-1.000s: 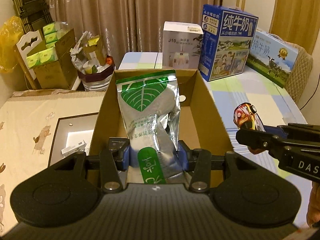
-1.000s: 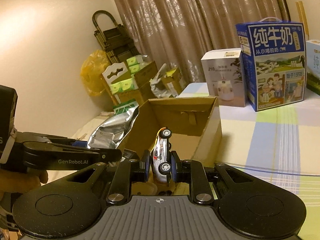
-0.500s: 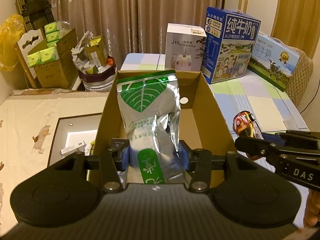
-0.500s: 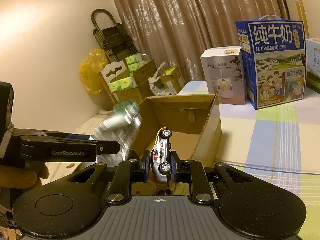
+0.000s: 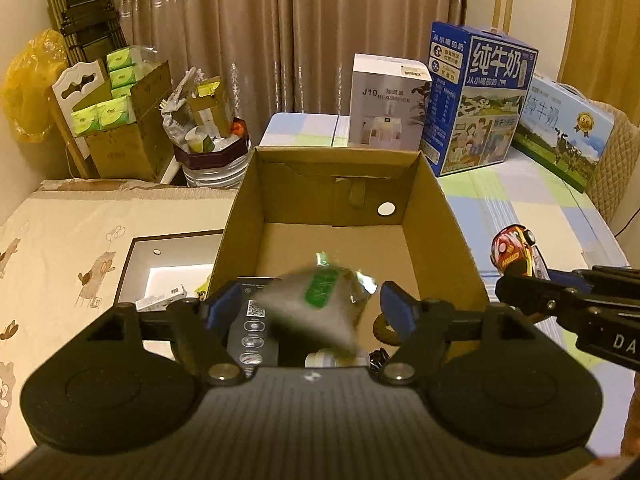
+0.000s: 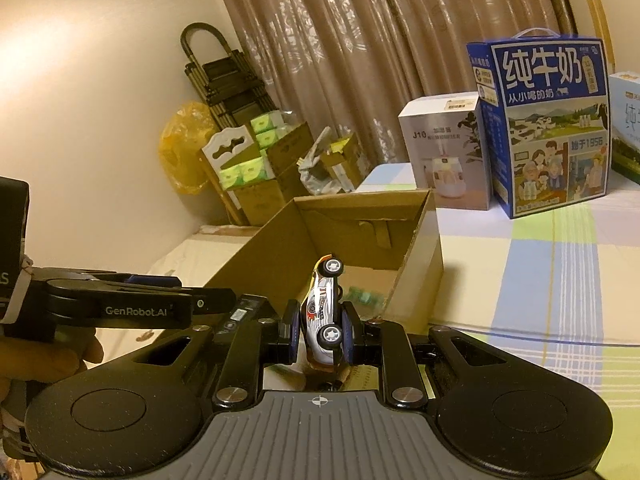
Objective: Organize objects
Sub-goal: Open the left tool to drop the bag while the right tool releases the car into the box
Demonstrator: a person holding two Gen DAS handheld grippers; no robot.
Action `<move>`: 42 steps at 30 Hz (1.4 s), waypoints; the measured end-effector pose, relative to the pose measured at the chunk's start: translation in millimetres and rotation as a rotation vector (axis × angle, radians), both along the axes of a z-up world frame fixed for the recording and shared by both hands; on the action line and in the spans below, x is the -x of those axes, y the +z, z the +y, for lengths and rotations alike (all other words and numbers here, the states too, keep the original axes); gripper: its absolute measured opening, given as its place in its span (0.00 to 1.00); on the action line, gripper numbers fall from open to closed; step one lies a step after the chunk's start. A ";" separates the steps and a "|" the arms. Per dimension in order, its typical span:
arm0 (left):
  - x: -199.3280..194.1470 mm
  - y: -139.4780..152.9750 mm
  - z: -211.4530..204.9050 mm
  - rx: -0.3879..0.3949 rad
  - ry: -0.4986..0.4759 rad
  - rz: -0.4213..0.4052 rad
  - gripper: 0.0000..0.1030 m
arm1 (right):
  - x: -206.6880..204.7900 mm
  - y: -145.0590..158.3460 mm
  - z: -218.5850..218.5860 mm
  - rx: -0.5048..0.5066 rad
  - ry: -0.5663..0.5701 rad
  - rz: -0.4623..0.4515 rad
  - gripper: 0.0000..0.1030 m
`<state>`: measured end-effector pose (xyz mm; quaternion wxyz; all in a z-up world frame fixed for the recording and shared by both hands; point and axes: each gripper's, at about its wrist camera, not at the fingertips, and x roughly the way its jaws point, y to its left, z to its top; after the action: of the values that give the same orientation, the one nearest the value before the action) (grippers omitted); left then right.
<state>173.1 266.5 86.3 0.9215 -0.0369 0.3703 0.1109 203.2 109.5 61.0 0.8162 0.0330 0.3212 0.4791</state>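
Brown patterned curtains [image 5: 280, 40] hang behind a checked tablecloth [image 6: 540, 272], cream wall [image 6: 80, 120] left.

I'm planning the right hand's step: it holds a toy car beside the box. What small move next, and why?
Probably carry the toy car, clamped in the right gripper, leftward over the cardboard box. The left gripper is open and the silver pouch blurs inside.

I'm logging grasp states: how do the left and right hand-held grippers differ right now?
The left hand-held gripper has its jaws spread wide, and the blurred silver pouch is loose between them; the right hand-held gripper is clamped on the toy car. The left sits over the cardboard box; the right is beside it. Both point toward the curtain.
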 end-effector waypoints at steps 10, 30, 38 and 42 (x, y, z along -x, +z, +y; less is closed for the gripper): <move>1.0 -2.8 1.9 -0.002 0.010 0.010 0.70 | 1.8 -1.5 5.0 -0.002 0.014 -0.001 0.17; 4.2 -6.5 7.8 0.001 0.023 0.015 0.70 | -1.9 -6.3 16.6 -0.059 0.051 -0.018 0.24; 4.9 -7.7 10.3 0.002 0.028 0.016 0.70 | -6.5 1.1 7.8 -0.112 0.017 -0.048 0.65; 5.8 -8.7 11.3 0.004 0.031 0.016 0.70 | -6.6 1.4 3.7 -0.098 0.007 -0.050 0.65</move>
<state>167.2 277.8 77.6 0.9167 -0.0437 0.3772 0.1244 209.8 113.2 62.4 0.8196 0.0598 0.2768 0.4980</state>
